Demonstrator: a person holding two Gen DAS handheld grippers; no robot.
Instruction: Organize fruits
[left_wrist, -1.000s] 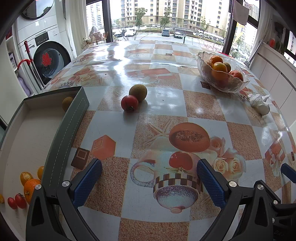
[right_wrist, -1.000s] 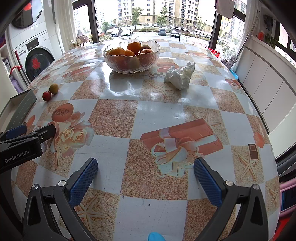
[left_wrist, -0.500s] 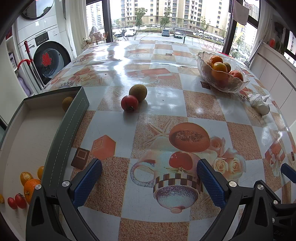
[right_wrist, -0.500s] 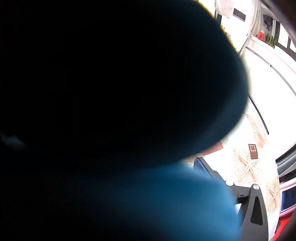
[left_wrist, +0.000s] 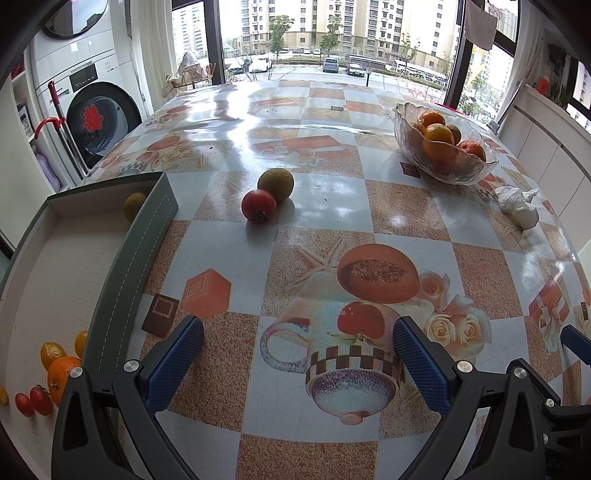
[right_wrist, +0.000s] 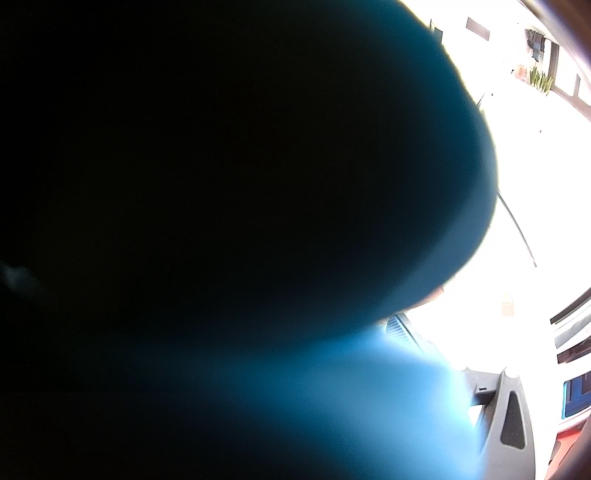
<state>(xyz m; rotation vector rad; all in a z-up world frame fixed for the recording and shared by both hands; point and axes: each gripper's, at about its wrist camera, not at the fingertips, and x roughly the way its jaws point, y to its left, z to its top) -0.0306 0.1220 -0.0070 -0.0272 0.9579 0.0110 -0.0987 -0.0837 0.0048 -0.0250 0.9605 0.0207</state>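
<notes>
Left gripper (left_wrist: 297, 354): its two blue fingers are wide apart and hold nothing. They sit low over the table (left_wrist: 332, 229).
Tomato (left_wrist: 259, 205): a red one, far ahead of the left fingers, a bit toward the left finger's side. It sits on the table.
Brown fruit (left_wrist: 276, 185): round and greenish brown, right behind the tomato and touching it.
Bowl (left_wrist: 443, 173): a clear glass one, far ahead and out past the right finger. Oranges (left_wrist: 437, 136) are piled inside it.
Tray (left_wrist: 122, 266): a big flat box with a grey wall, just outside the left finger. Inside, near the finger, are small oranges (left_wrist: 59, 363) and two little red tomatoes (left_wrist: 33, 400). One yellow fruit (left_wrist: 135, 206) sits in its far corner.
White bag (left_wrist: 517, 205): crumpled, on the table past the bowl's near side.
Right gripper (right_wrist: 397, 328): something big, dark and blue covers almost the whole right camera. Only one finger peeks out at the lower right, so I cannot tell if the fingers are apart or together.
</notes>
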